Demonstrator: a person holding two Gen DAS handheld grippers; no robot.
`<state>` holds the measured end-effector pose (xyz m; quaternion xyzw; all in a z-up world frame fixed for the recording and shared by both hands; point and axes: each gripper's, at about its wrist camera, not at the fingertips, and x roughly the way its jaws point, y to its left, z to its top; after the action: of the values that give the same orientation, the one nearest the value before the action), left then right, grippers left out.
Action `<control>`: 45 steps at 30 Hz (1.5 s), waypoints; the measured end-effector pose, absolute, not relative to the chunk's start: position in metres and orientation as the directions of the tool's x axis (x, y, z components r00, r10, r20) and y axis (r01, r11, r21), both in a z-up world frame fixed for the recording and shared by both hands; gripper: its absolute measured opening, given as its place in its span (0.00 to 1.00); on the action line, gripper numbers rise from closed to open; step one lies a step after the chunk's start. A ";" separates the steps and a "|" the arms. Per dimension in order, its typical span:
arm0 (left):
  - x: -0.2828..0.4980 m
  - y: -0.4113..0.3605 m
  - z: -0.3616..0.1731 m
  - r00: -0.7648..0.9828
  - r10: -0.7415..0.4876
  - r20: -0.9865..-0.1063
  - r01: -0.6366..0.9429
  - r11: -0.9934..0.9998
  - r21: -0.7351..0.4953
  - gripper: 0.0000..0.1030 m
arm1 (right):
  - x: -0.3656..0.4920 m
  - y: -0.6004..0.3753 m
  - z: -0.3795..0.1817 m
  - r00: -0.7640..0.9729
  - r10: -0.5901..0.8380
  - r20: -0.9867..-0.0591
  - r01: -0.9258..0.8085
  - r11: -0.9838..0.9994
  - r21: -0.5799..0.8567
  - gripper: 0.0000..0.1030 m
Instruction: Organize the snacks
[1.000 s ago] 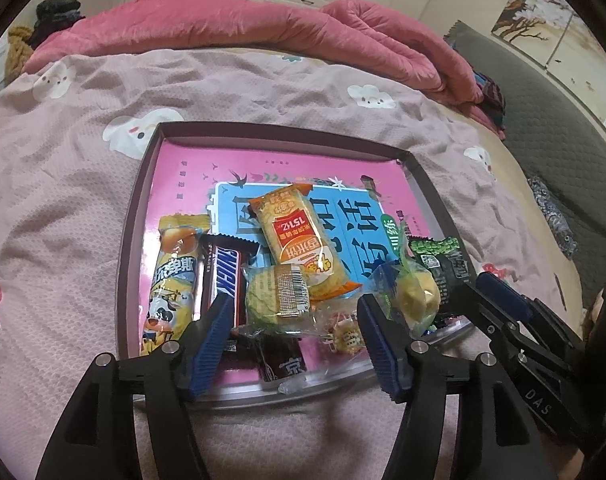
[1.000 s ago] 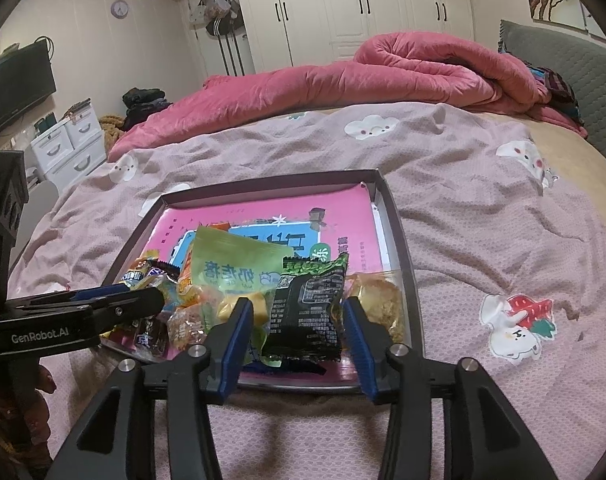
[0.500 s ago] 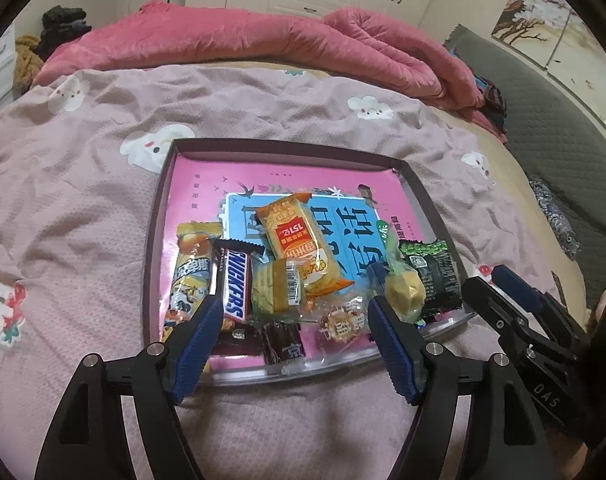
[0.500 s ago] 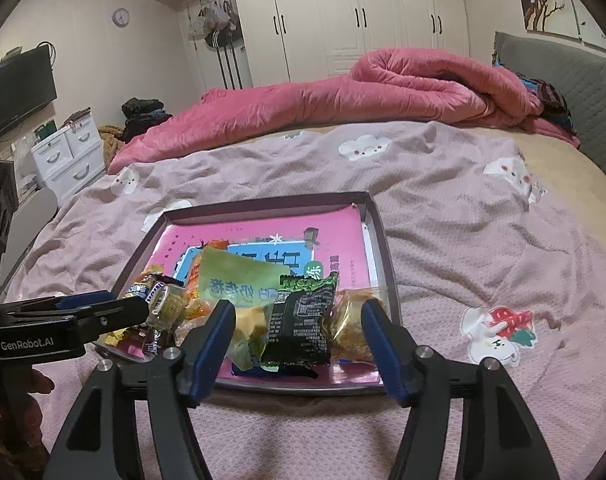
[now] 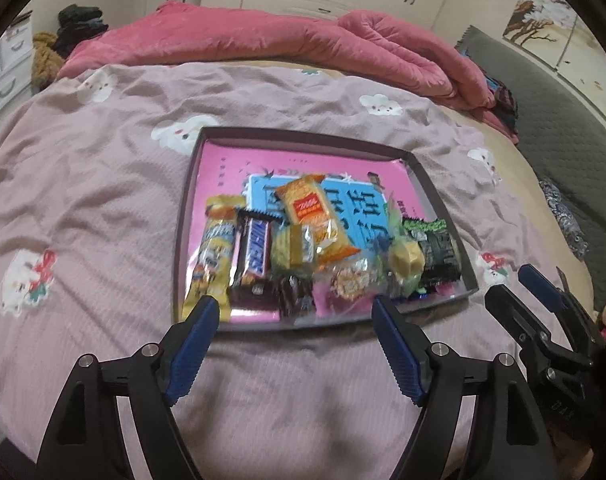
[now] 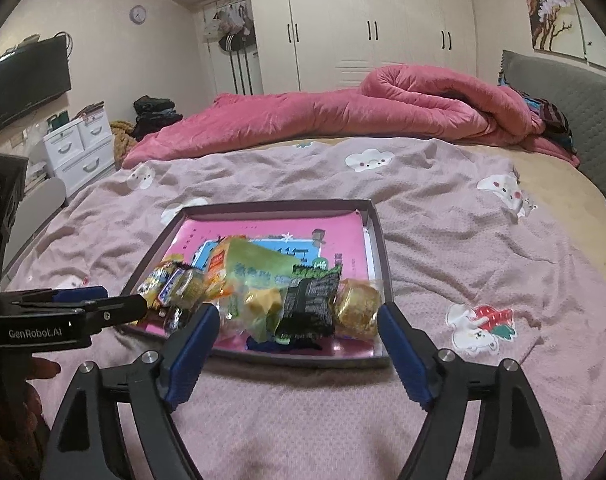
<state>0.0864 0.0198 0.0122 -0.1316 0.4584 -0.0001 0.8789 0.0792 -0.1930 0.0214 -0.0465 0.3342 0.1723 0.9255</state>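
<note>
Apparently between picks: both left gripper (image 5: pixel 293 314) and right gripper (image 6: pixel 293 322) are opening, nothing pinched; snacks (image 5: pixel 303 248) are piled in tray (image 5: pixel 303 136) beyond fingertips; next, one packet is chosen

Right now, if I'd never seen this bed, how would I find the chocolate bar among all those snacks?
Look on the pink patterned bedspread for the shallow dark-rimmed tray. Near its left side a dark brown bar lies beside a yellow wrapper; it alone has big white lettering on brown.
</note>
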 end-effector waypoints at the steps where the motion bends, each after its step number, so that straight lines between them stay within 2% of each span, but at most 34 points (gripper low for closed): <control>1: 0.083 0.020 0.012 0.578 -0.123 -0.807 -0.122 0.964 -0.234 0.78 | 0.077 -0.193 0.021 0.717 0.289 -0.635 -0.352 0.936 0.028 0.79; 6: 0.063 0.017 0.012 0.582 -0.107 -0.806 -0.142 0.963 -0.231 0.78 | 0.063 -0.198 0.019 0.711 0.298 -0.637 -0.351 0.935 0.046 0.85; 12: 0.042 0.011 0.012 0.584 -0.090 -0.806 -0.143 0.967 -0.212 0.78 | 0.038 -0.210 0.012 0.713 0.289 -0.638 -0.329 0.943 0.060 0.87; 22: 0.021 -0.003 0.010 0.581 -0.086 -0.809 -0.111 0.977 -0.184 0.78 | 0.022 -0.202 0.009 0.706 0.288 -0.647 -0.362 0.932 0.020 0.89; 27: 0.017 -0.005 0.008 0.576 -0.082 -0.814 -0.106 0.979 -0.174 0.78 | 0.026 -0.204 0.000 0.679 0.284 -0.677 -0.350 0.936 0.040 0.90; 45: 0.019 -0.007 0.003 0.566 -0.072 -0.821 -0.099 0.983 -0.154 0.78 | 0.030 -0.207 -0.008 0.667 0.276 -0.692 -0.333 0.941 0.055 0.91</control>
<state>0.0193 -0.0074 0.0032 -0.0918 0.4657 0.0077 0.8801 0.0299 -0.2070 -0.0079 -0.0381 0.3724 0.1670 0.9121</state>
